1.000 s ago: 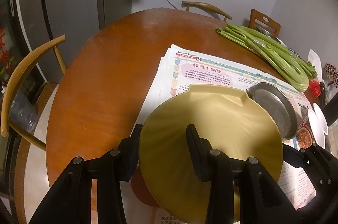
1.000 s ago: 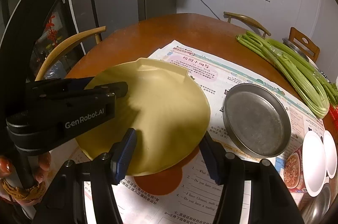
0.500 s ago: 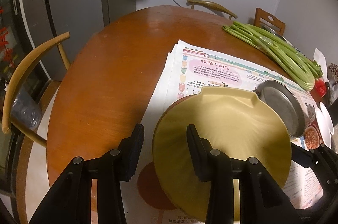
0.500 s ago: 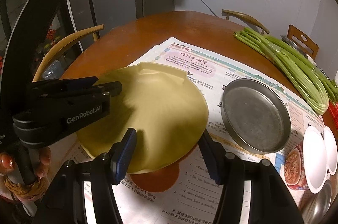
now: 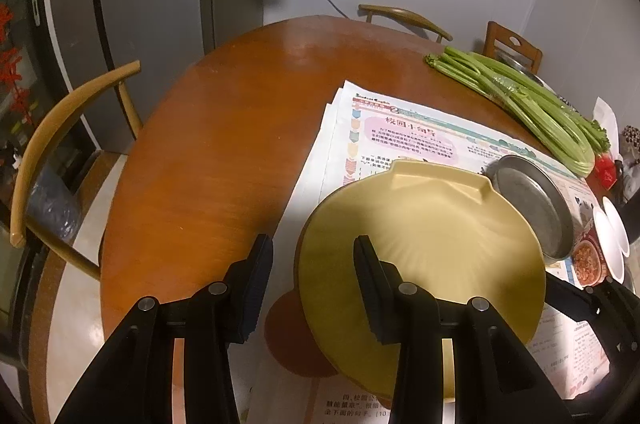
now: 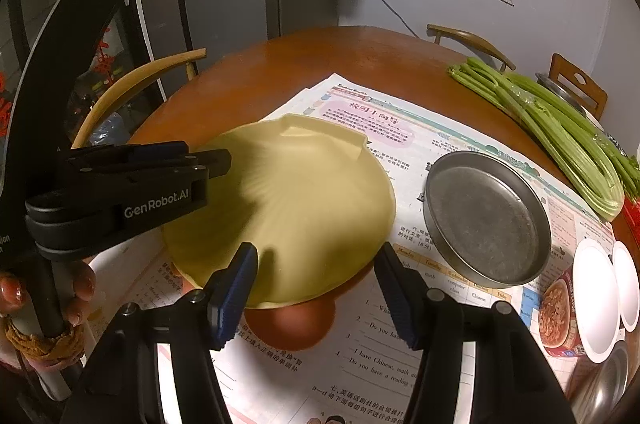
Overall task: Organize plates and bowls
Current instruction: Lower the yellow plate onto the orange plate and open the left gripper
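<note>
Newspaper covers the near half of the round wooden table, and on it sits a yellow shell-shaped plate at centre frame in the right wrist view, over an orange plate. Left gripper straddles its rim — jaws apart, no pad visibly pressing. Right gripper stands open at its lower edge, holding nothing. Right of it lies a metal pan — celery in the upper right.

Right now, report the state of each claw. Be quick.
Left claw: open, holding nothing; the rim of the yellow plate sits between its fingers, not pinched.
Right claw: open, holding nothing; the plate's near edge lies at its fingertips.
</note>
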